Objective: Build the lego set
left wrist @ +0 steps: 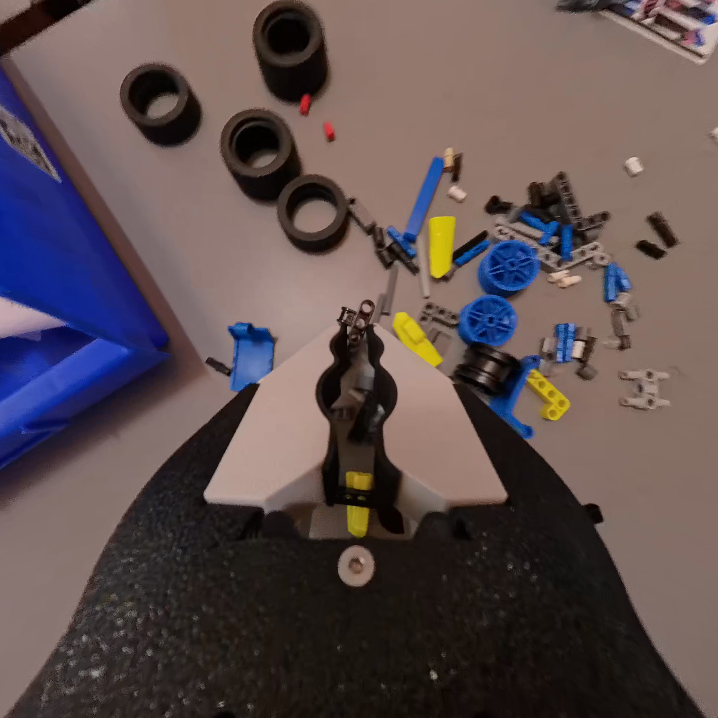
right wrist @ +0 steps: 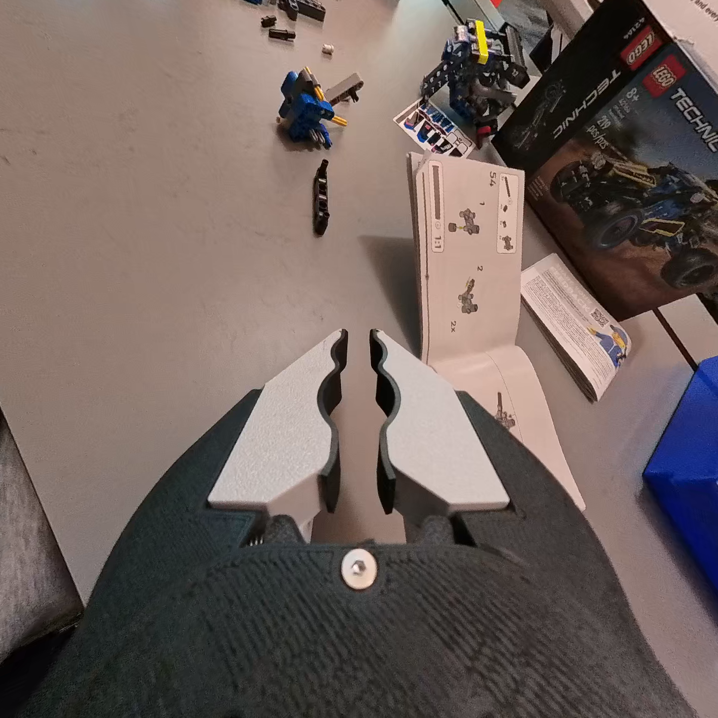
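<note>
L gripper [left wrist: 355,334] clamps blk/yellow subassembly [left wrist: 357,392] | R gripper [right wrist: 358,334] apart, empty

Ahead of the right tool [right wrist: 358,338] the desk [right wrist: 155,233] lay bare as far as a black beam [right wrist: 321,198]; beyond that sat a blue sub-build [right wrist: 307,108]. To its right the way was shut by an open manual [right wrist: 470,252], a leaflet [right wrist: 575,330], the box [right wrist: 621,163] and a blue bin [right wrist: 687,458]. The left tool [left wrist: 359,330], closed on a black assembly [left wrist: 359,373], had loose parts [left wrist: 544,248] crowded ahead and to its right. Four tyres [left wrist: 260,151] stood farther off to the left, with open desk between them and a blue panel [left wrist: 250,355]. A blue bin [left wrist: 58,291] walled the far left.
</note>
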Available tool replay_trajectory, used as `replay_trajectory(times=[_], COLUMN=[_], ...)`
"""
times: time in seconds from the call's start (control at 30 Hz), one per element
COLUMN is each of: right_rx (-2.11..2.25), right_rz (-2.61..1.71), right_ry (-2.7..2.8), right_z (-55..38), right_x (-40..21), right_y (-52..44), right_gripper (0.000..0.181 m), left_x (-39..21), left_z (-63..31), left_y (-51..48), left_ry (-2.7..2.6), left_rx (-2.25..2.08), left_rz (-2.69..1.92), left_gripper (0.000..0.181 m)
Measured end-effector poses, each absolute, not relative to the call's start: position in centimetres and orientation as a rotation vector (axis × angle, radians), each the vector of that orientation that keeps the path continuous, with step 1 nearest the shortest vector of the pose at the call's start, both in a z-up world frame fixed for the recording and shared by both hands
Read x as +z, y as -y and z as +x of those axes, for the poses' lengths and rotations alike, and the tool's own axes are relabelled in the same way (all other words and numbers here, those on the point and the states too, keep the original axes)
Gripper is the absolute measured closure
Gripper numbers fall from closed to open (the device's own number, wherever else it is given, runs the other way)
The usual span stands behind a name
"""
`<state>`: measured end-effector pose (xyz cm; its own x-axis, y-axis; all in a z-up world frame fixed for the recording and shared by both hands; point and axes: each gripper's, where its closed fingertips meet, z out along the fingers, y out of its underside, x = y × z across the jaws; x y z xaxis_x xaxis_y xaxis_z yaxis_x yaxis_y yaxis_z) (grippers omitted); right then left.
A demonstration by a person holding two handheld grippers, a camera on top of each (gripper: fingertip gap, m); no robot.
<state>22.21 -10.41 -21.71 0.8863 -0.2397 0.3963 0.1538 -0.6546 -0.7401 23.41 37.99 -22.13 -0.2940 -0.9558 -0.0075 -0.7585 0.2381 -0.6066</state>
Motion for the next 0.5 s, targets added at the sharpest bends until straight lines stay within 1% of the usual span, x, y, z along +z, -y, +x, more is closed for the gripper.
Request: replay_trajectory(times=[0.03,0.27,0.4,0.5], right_rx=[-0.593,-0.597,-0.625,-0.647], right_rz=[-2.207,-2.233,-2.214,-2.258], right_ry=[-0.058,-0.03,-0.053,-0.074], right_z=[22.2,22.1,22.5,22.9], right_x=[-21.8,-22.4,-22.3,-23.3], right_y=[10.3,9.4,9.3,9.2], right_gripper=[0.172,0.172,0.173,0.174], left_x=[-21.6,-19.2,-18.5,-17.5], left_z=[23.3,21.6,21.1,21.2], left_y=[-37.1,-31.7,-30.7,-29.3], left_ry=[-2.146,-2.202,-2.173,-2.106], left_rx=[-0.732,-0.735,-0.773,-0.884], left_rz=[-1.537,-1.27,-1.259,-1.279], left_gripper=[0.174,0.175,0.175,0.175])
